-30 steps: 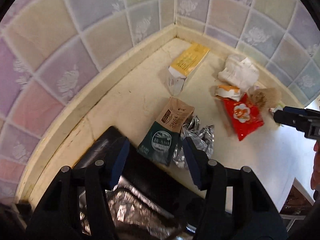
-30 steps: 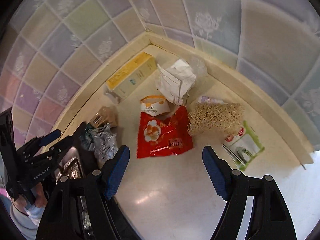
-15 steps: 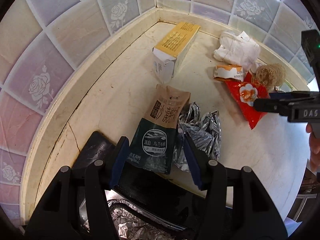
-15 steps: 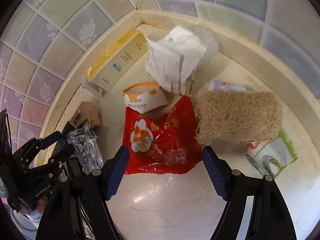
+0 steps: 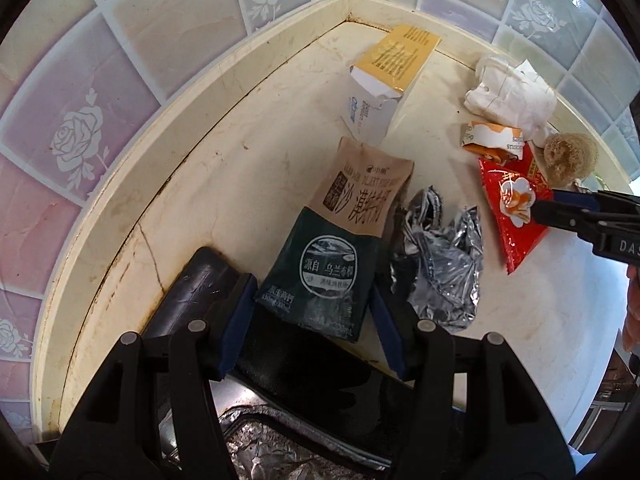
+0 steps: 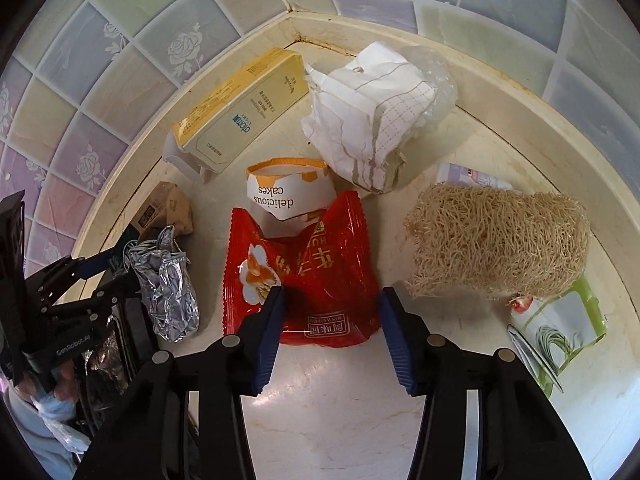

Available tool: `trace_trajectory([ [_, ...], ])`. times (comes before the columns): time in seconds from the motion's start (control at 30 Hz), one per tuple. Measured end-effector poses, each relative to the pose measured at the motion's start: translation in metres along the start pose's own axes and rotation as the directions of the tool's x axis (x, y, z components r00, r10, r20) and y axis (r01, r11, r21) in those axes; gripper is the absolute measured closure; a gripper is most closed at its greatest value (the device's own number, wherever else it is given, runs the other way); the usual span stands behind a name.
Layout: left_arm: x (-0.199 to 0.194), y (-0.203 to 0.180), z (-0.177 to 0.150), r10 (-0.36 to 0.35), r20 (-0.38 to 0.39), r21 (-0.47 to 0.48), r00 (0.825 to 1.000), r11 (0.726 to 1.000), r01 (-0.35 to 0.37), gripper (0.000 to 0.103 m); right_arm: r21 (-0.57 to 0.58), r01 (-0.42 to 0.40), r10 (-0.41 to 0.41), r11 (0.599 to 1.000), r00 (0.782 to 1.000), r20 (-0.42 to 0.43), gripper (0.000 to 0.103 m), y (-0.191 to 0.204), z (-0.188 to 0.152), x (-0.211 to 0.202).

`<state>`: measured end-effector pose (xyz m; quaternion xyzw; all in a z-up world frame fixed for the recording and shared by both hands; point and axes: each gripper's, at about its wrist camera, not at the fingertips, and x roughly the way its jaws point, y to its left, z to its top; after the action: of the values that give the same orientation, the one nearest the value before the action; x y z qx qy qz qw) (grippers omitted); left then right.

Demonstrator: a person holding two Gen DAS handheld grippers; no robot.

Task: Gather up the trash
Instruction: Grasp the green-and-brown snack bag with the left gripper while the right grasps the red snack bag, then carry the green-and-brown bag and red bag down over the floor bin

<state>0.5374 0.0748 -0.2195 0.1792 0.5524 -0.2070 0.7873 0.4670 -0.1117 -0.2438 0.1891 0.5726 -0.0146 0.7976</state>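
Closing right gripper (image 6: pixel 330 312) pinches red snack packet (image 6: pixel 304 276), beside loofah (image 6: pixel 496 240); slippery film may slide free; left gripper (image 5: pixel 312 312), jaws apart, straddles green-brown pouch (image 5: pixel 340 248); neighbouring foil wrapper (image 5: pixel 440 264) may snag.

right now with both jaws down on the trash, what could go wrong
The right gripper has just been closing its jaws around the red wrapper, which bulges between them; the slick film could slip out or lift only partly. The cake wrapper lies on its far end and may get dragged along. The left gripper straddles the green and brown pouch; the crumpled foil beside it could snag.
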Motion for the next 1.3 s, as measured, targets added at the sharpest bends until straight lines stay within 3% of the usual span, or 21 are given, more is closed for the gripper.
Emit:
trace_trajectory([
  [0.03, 0.002, -0.001, 0.001, -0.006, -0.004, 0.000, 1.000, 1.000, 0.006, 0.049, -0.006, -0.003, 0.003, 1.000, 1.000, 0.000, 0.060, 0.001, -0.001, 0.000],
  [0.17, 0.008, -0.004, 0.004, -0.016, -0.006, -0.002, 1.000, 1.000, 0.016, 0.052, -0.018, -0.021, 0.021, 1.000, 1.000, 0.000, 0.087, 0.002, -0.003, -0.002],
  [0.33, 0.005, -0.009, 0.003, 0.006, 0.005, -0.013, 1.000, 1.000, -0.006, 0.053, -0.037, -0.022, 0.023, 0.999, 1.000, 0.020, 0.099, 0.002, -0.010, -0.009],
  [0.63, -0.038, -0.014, -0.009, 0.060, 0.054, -0.036, 0.997, 0.998, -0.059, 0.054, -0.036, -0.050, 0.053, 0.998, 0.995, 0.082, 0.101, 0.005, -0.029, -0.050],
  [0.93, -0.128, -0.037, -0.041, 0.097, 0.165, -0.068, 0.981, 0.994, -0.087, 0.054, -0.077, -0.105, 0.117, 0.991, 0.979, 0.165, 0.101, 0.013, -0.070, -0.125],
  [1.3, -0.252, -0.134, -0.126, 0.160, 0.300, -0.127, 0.940, 0.984, -0.127, 0.054, -0.227, -0.173, 0.229, 0.958, 0.941, 0.250, 0.101, -0.001, -0.166, -0.247],
])
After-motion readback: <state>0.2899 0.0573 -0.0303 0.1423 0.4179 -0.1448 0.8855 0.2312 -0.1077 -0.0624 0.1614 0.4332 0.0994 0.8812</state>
